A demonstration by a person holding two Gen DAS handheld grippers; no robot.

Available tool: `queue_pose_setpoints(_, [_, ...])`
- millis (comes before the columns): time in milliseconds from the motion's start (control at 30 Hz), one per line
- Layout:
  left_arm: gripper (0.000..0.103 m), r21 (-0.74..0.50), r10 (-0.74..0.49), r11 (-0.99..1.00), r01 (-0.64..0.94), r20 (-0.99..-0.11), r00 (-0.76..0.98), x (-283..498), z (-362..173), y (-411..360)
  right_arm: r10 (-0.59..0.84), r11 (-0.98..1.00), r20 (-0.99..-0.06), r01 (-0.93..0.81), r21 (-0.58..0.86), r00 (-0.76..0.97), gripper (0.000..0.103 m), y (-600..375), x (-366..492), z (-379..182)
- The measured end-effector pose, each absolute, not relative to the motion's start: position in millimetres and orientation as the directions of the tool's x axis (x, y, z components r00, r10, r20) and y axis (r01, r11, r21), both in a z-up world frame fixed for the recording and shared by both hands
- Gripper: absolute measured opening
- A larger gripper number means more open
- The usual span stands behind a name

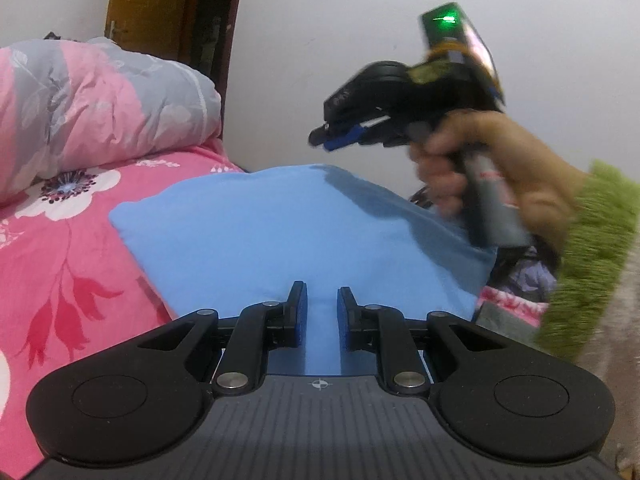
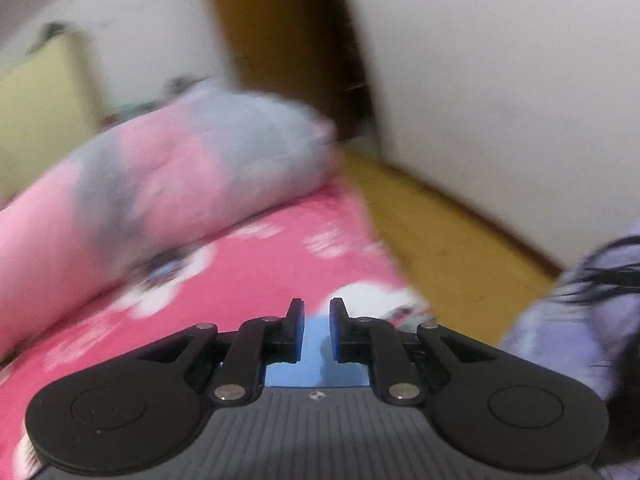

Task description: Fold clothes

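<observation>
A light blue garment (image 1: 288,232) lies folded flat on the pink flowered bed sheet (image 1: 64,280). My left gripper (image 1: 322,300) hovers over its near edge with the jaws a small gap apart and nothing between them. My right gripper (image 1: 320,138) shows in the left wrist view, held in a hand above the garment's far right part, clear of the cloth. In the blurred right wrist view my right gripper (image 2: 316,312) has its jaws slightly apart and empty, with a strip of the blue garment (image 2: 316,360) below them.
A rolled pink and grey quilt (image 1: 92,108) lies at the back left of the bed. A brown door (image 1: 168,8) and white wall stand behind. The bed's right edge drops to a yellow floor (image 2: 440,232). The person's green fuzzy sleeve (image 1: 592,264) is at the right.
</observation>
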State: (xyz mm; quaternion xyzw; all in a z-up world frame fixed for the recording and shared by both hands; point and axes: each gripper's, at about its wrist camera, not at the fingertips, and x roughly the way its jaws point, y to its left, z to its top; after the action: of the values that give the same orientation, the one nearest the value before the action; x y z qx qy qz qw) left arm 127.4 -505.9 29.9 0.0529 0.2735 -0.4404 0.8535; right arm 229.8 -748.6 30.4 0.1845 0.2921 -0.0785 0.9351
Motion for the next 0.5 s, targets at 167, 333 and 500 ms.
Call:
queue_pose_setpoints(167, [0.017,-0.124,-0.704,0.62,0.775,-0.525,0.479,123.5,30.6,-508.8,-0.208,0.899,-0.646,0.404,0.169,0.734,0.016,-758.6,209.2,11.3])
queue_pose_setpoints(333, [0.017,-0.082,-0.681,0.632,0.77,-0.534,0.501,118.0,31.4,-513.3,-0.262,0.83,-0.555,0.478,0.287,0.789,0.017,-781.0,153.8,18.6])
queue_pose_setpoints(500, [0.018,-0.064,-0.661,0.645,0.761,-0.545,0.515,114.8,32.5,-516.3,-0.167,0.853,-0.443,0.354,0.383,0.881,0.017,-752.3,108.9,25.1])
